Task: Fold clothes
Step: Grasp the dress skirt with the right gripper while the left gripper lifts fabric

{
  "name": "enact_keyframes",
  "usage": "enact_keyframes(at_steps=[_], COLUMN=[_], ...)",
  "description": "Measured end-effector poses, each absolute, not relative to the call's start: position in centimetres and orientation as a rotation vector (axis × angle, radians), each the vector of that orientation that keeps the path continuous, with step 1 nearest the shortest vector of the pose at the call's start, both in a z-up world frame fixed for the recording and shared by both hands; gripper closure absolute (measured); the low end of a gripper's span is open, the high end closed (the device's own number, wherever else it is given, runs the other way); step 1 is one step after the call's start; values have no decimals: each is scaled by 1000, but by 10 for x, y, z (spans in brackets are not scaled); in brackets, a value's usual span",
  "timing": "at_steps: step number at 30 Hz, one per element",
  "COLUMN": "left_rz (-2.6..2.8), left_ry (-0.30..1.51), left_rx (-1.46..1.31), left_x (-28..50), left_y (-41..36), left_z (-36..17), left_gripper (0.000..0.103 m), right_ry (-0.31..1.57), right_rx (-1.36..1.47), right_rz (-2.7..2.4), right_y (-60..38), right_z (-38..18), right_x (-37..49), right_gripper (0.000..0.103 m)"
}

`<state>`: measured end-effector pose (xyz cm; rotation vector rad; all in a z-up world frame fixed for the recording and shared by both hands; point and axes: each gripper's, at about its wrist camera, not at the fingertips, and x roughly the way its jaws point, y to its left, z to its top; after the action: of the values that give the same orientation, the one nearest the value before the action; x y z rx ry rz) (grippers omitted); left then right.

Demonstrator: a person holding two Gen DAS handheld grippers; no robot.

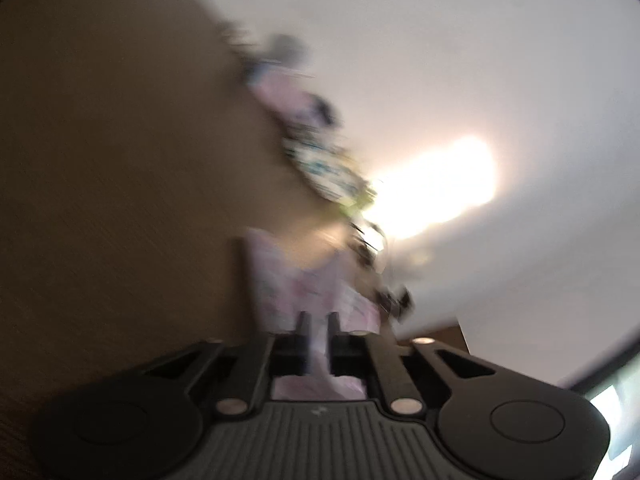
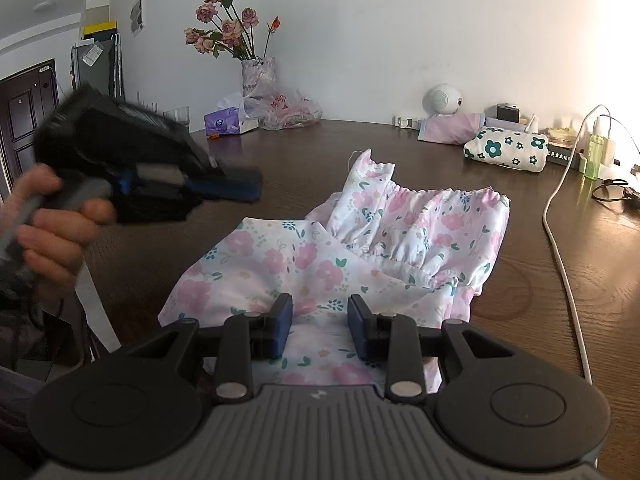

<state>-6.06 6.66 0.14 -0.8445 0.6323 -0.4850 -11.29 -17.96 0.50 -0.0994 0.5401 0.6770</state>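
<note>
- Right gripper (image 2: pixel 319 330) nearest the lens: blue-padded jaws parted, floral fabric lying in the gap beneath them, pads not pressing on it.
- Floral garment (image 2: pixel 320 264), white with pink flowers and teal leaves, spread crumpled on the dark wooden table (image 2: pixel 560 280); gathered elastic edge at the far side, near end running under the right gripper.
- Left gripper (image 2: pixel 236 186) seen from the right wrist view: up at left, above the table and clear of the garment, gripped by a hand (image 2: pixel 52 224); blurred, fingers look close together, nothing seen hanging from them.
- Left wrist view heavily motion-blurred: left gripper fingers (image 1: pixel 304 328) narrowly apart, pale floral fabric visible past them, contact cannot be judged.
- Farther out on the table: white cable (image 2: pixel 560 248) curving down the right side, teal-flowered pouch (image 2: pixel 506 152), green bottle (image 2: pixel 592 158), pink folded cloth (image 2: pixel 452 128).
- Along the back edge: vase of dried roses (image 2: pixel 256 72), plastic bag (image 2: pixel 288 108), purple tissue box (image 2: pixel 222 122), glass (image 2: pixel 176 114), round white device (image 2: pixel 442 100).
- White wall (image 2: pixel 400 32) behind; dark door (image 2: pixel 24 120) at far left.
</note>
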Motion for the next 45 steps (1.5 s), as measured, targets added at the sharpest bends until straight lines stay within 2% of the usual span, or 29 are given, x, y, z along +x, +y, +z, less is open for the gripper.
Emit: enact_keyframes(at_steps=[1, 3, 4, 5, 7, 12, 16, 18, 20, 22, 25, 29, 32, 41, 45], left_rz=[-527, -470, -433, -396, -327, -300, -258, -259, -333, -466, -662, -796, -836, -915, -939], left_ry=[630, 654, 667, 680, 733, 736, 680, 593, 535, 506, 455, 499, 451, 434, 428], left_rx=[-782, -643, -573, -502, -505, -495, -425, -296, -119, 36, 270, 511, 721, 742, 681], left_x=[-62, -62, -62, -61, -57, -65, -70, -76, -91, -105, -126, -143, -155, -161, -163], left_y=[56, 37, 27, 17, 21, 30, 27, 20, 7, -6, -26, -55, -76, -82, -80], left_z=[10, 11, 11, 11, -2, -13, 2, 20, 33, 36, 39, 23, 8, -6, -10], left_gripper=[61, 63, 80, 102, 98, 99, 88, 77, 41, 26, 24, 24, 23, 24, 29], right_ry=[540, 541, 536, 528, 470, 480, 521, 579, 617, 633, 661, 676, 685, 734, 751], right_rx=[-96, -92, -89, -82, -17, 30, -9, -28, -29, -25, -46, -46, -42, -30, 5], right_rz=[678, 676, 669, 661, 634, 587, 593, 593, 599, 624, 675, 705, 709, 735, 766], right_y=[-180, -180, -181, -182, -193, -205, -192, -185, -183, -185, -188, -191, -192, -197, -207], right_z=[5, 5, 7, 9, 17, 20, 15, 10, 4, 3, 5, 5, 6, 11, 11], right_x=[-112, -112, -112, -113, -118, -107, -94, -86, -84, -81, -81, -89, -94, -115, -125], right_gripper=[72, 72, 72, 72, 71, 71, 71, 71, 71, 71, 71, 71, 71, 71, 71])
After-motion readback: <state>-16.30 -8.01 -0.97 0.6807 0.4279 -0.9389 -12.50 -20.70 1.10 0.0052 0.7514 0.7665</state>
